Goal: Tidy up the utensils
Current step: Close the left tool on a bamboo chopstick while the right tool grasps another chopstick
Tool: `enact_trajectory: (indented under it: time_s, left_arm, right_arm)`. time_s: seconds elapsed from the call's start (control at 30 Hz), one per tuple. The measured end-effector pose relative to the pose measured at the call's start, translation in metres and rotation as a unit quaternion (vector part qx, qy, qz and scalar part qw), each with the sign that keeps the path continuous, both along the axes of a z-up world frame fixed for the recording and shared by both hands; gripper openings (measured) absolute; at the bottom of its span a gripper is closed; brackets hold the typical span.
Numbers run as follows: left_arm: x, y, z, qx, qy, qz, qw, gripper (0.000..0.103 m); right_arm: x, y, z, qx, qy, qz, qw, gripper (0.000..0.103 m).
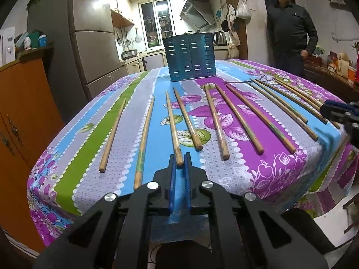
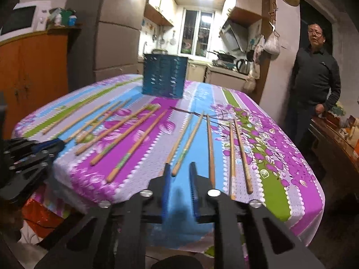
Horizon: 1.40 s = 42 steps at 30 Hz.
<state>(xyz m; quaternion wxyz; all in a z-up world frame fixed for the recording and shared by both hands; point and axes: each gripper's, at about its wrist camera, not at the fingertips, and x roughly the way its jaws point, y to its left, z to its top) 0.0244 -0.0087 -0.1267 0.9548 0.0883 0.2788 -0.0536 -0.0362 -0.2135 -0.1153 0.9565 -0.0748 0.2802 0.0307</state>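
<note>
In the left wrist view, an orange cabinet (image 1: 27, 103) fills the left edge of the frame. The desk (image 1: 67, 157), under a striped floral cloth, takes up the middle. On it lie wooden chopsticks in a loose row, running from lower left to the right edge; about 12 can be counted, and none of them visibly touch. At bottom centre the left tool (image 1: 179, 160) has its blue pads pressed shut on the near end of the 3rd chopstick (image 1: 172, 125) from the left, whose tip points up the frame toward the blue slotted utensil holder (image 1: 189, 57), which stands upright at the far side of the desk, upper centre. At the right edge the other tool pokes in (blurred). A person in a dark shirt (image 1: 291, 33) stands at upper right beyond the desk.

In the right wrist view, the left tool shows dark at the left edge, over the near-left corner of the desk. The holder sits at upper centre of the frame. At bottom centre the right tool (image 2: 179, 171) stands with a narrow gap between its pads; the near end of 1 chopstick (image 2: 187, 143) lies in that gap, not visibly pinched, and the frame is motion-blurred. Another chopstick lies just left of the left pad.
</note>
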Motion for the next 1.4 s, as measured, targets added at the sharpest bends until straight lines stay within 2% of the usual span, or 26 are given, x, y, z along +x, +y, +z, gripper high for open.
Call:
enact_trajectory:
  time_s: [0.13, 0.33, 0.53, 0.73, 1.0, 1.2, 1.4]
  left_arm:
    - [0.001, 0.0, 0.0, -0.001, -0.001, -0.002, 1.0, 0.006]
    - [0.001, 0.001, 0.0, -0.005, 0.0, -0.004, 1.0, 0.006]
    - [0.001, 0.0, 0.0, -0.004, 0.001, -0.003, 1.0, 0.006]
    - [0.001, 0.0, -0.001, -0.001, 0.001, -0.002, 1.0, 0.006]
    - [0.002, -0.001, -0.001, 0.001, -0.001, -0.001, 1.0, 0.006]
    - [0.003, -0.002, -0.001, 0.002, -0.004, 0.003, 1.0, 0.006]
    - [0.006, -0.003, -0.001, 0.002, -0.005, 0.009, 0.9999, 0.006]
  right_arm:
    - [0.014, -0.004, -0.007, 0.016, 0.031, 0.002, 0.999, 0.014]
    - [0.02, -0.006, -0.007, 0.024, 0.034, 0.005, 0.999, 0.014]
    - [0.029, -0.011, -0.01, 0.047, 0.052, 0.014, 0.997, 0.024]
    - [0.035, -0.014, -0.014, 0.048, 0.06, 0.01, 0.997, 0.024]
    - [0.037, -0.014, -0.015, 0.048, 0.058, 0.008, 0.997, 0.023]
    - [0.029, -0.006, -0.02, 0.015, 0.025, 0.001, 1.0, 0.023]
    - [0.026, -0.006, -0.022, 0.015, 0.014, -0.002, 1.0, 0.023]
